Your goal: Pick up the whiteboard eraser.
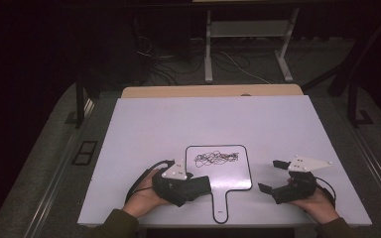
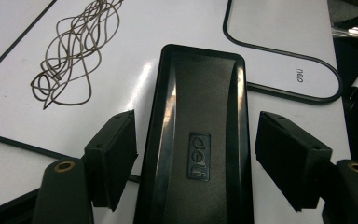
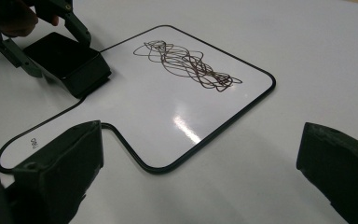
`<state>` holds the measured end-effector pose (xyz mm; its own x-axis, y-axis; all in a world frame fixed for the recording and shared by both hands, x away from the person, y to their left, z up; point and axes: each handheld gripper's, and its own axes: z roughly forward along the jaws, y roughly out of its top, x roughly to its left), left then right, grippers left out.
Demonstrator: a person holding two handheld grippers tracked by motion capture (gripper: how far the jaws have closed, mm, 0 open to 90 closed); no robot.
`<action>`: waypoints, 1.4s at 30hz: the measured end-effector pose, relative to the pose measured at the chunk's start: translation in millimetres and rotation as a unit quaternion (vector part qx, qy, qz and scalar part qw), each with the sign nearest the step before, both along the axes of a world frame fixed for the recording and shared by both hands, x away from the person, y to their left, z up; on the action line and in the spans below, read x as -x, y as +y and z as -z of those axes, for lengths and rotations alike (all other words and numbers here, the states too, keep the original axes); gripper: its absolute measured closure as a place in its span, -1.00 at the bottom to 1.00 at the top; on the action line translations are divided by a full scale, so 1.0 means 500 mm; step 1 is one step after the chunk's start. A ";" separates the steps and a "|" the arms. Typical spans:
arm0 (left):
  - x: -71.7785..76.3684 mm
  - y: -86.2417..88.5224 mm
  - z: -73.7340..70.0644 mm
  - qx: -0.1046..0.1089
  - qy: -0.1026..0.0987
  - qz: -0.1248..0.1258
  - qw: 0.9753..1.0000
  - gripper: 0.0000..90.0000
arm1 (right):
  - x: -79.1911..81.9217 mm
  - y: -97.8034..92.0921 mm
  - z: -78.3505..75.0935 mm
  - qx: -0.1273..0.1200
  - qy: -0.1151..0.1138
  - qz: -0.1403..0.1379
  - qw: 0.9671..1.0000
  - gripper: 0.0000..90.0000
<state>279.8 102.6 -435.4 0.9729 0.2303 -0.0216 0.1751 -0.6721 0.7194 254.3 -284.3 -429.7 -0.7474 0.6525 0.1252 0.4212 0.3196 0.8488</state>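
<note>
Leftmost, the left hand [image 1: 141, 198] came in from the near table edge and held the left gripper [image 1: 191, 187] low over the white table [image 1: 144, 129]. Its jaws stood spread, one on each side of a black eraser [image 2: 200, 140] marked "deli". In the left gripper view a gap showed between each pad and the eraser's sides, so the jaws bracketed it without pinching; no contact could be seen. The eraser lay flat, across the left edge of the board [image 1: 228, 176], near the board's near-left corner.

Centre: the board was a small white paddle with a thin black border and a short handle [image 1: 220, 208] pointing toward the person. It lay flat on the table. A dark scribble [image 1: 217, 158] ran along its far part, well apart from the eraser. In the left gripper view the scribble [image 2: 72, 56] sat beyond the left jaw, untouched. Small lettering showed on the handle; too small to read with confidence.

Right: the right hand [image 1: 317, 203] held the right gripper [image 1: 270, 176] on the table just beside the board's right edge, apart from it. Its jaws were wide apart and held nothing. In the right gripper view they framed the board's near corner, with the scribble [image 3: 186, 63] beyond and the eraser [image 3: 67, 60] at far left under the other gripper [image 3: 51, 44].
</note>
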 end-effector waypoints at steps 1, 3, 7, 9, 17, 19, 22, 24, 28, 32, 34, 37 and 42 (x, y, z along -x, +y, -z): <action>0.001 -0.001 0.001 -0.003 -0.003 -0.001 1.000 -0.37 | 0.000 0.000 0.000 0.000 -0.001 0.000 1.000 -1.00; 0.000 -0.002 0.002 -0.008 -0.004 -0.001 1.000 -0.34 | 0.000 0.000 0.000 -0.001 0.000 0.001 1.000 -1.00; 0.000 -0.004 0.005 -0.014 -0.007 0.000 1.000 -0.30 | 0.000 0.000 0.000 -0.002 0.000 0.000 1.000 -1.00; 0.000 -0.005 0.006 -0.022 -0.007 0.003 1.000 -0.28 | -0.001 -0.001 0.000 -0.003 -0.001 0.000 1.000 -1.00; 0.000 -0.004 0.008 -0.027 -0.009 0.004 1.000 -0.18 | -0.001 -0.001 0.000 -0.002 0.000 0.000 1.000 -1.00; 0.000 -0.004 0.008 -0.027 -0.009 0.004 1.000 -0.18 | -0.001 -0.001 0.000 -0.003 0.000 0.000 1.000 -1.00; 0.000 -0.004 0.008 -0.030 -0.011 0.006 0.999 -0.18 | -0.001 -0.001 0.000 -0.003 -0.001 -0.001 1.000 -1.00; 0.000 -0.004 0.008 -0.031 -0.011 0.005 0.999 -0.17 | -0.001 -0.001 0.000 -0.003 0.000 0.000 1.000 -1.00; 0.000 -0.003 0.009 -0.032 -0.012 0.007 0.999 -0.17 | 0.000 -0.002 0.000 -0.004 0.000 0.000 1.000 -1.00; 0.000 -0.003 0.009 -0.035 -0.013 0.008 0.999 -0.15 | 0.000 -0.002 0.000 -0.004 0.000 0.000 1.000 -1.00; -0.001 -0.003 0.009 -0.036 -0.013 0.008 0.999 -0.15 | 0.000 -0.002 0.000 -0.004 0.000 0.000 1.000 -1.00; -0.001 -0.004 0.008 -0.036 -0.010 0.007 0.999 -0.14 | 0.000 -0.002 0.000 -0.003 -0.001 -0.001 1.000 -1.00; -0.003 -0.004 0.007 -0.037 -0.005 0.009 0.999 -0.13 | 0.000 -0.001 0.000 -0.003 -0.001 -0.001 1.000 -1.00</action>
<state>281.5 100.8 -439.0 0.9769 0.2137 0.0052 0.1553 -0.7261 0.6699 254.4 -284.8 -429.5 -0.7493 0.6499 0.1277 0.4188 0.3155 0.8515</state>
